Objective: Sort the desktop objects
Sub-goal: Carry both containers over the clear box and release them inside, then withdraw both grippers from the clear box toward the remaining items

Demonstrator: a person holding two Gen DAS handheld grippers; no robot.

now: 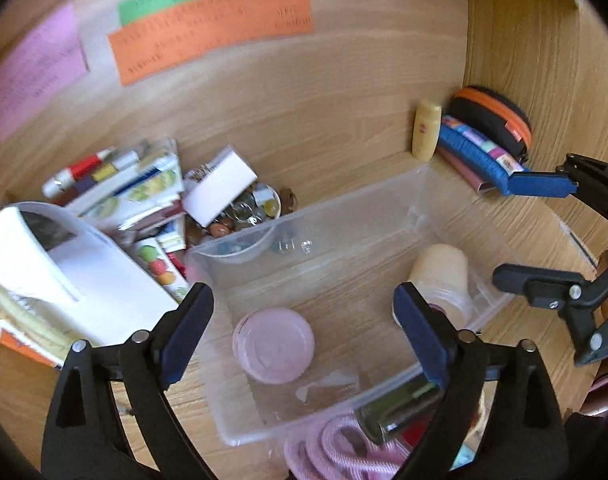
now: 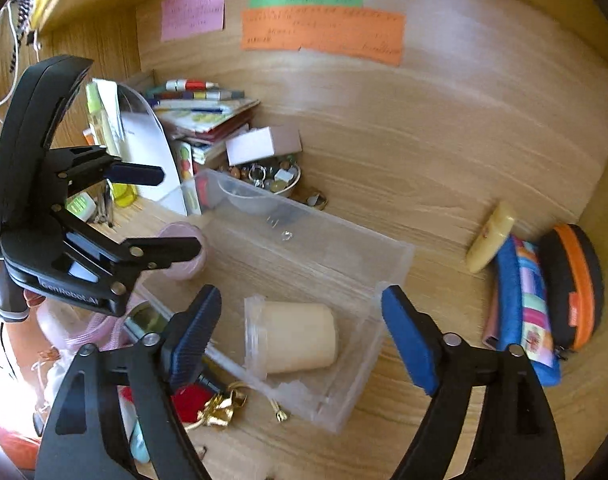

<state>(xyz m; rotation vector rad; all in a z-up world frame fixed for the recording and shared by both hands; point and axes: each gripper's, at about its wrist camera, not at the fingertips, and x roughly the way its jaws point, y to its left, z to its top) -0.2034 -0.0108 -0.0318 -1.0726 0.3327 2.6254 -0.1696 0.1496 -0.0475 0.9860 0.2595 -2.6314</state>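
Both views look down into a wooden desk alcove. From the left wrist camera, the left gripper [image 1: 304, 328] hangs with its blue-padded jaws spread wide and nothing between the pads; below it sits a clear plastic bin [image 1: 344, 216] on the wood-grain worktop [image 1: 524, 216]. Inside the bin a pink lidded jar [image 1: 274, 345] lies near the front left, and a cream-coloured jar [image 1: 440, 272] lies on its side toward the right wall. To the left of the bin stands a white box [image 1: 64, 264] with a heap of booklets and markers behind it, and a small bowl of trinkets [image 1: 248, 210] touches the bin's far corner. In the far right corner a yellow bottle [image 1: 426, 130], a blue pouch [image 1: 476, 152] and a black case with an orange zip [image 1: 492, 120] lean against the wooden side wall. Pink, green and orange paper notes [image 1: 212, 28] are stuck to the wooden back panel. The right gripper [image 1: 540, 232] shows at the right edge, also open.

From the right wrist camera, the right gripper [image 2: 302, 336] is wide open and empty above the cream-coloured jar [image 2: 300, 336], which lies inside the bin [image 2: 344, 240] near its front wall. The left gripper [image 2: 180, 212] shows at left, open, in front of the pink jar [image 2: 184, 252]. A pink cord [image 2: 100, 328], a red item and a gold bow [image 2: 224, 406] lie on the worktop [image 2: 444, 184] before the bin.
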